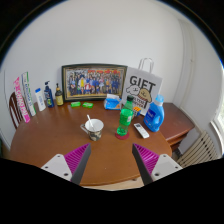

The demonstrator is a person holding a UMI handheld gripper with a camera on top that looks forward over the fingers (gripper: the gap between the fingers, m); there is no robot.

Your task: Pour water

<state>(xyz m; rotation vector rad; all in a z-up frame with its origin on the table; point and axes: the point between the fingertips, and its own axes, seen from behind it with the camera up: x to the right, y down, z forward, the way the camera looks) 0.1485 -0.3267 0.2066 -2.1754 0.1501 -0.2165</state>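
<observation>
Your tool (111, 160) is spread wide, holding nothing (green bottle (125, 118) stands beyond it), above bare surface (60, 135).

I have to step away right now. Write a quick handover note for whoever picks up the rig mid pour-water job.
Gripper: open, empty, held back from the table.
Green bottle: upright mid-table, beyond the fingers, untouched.
White cup: on a saucer left of the bottle, something like a spoon in it.
Done: nothing visible yet; no grasp.
Left: approach, grasp the bottle, pour into the cup. Remote control lies just right of the bottle.
</observation>
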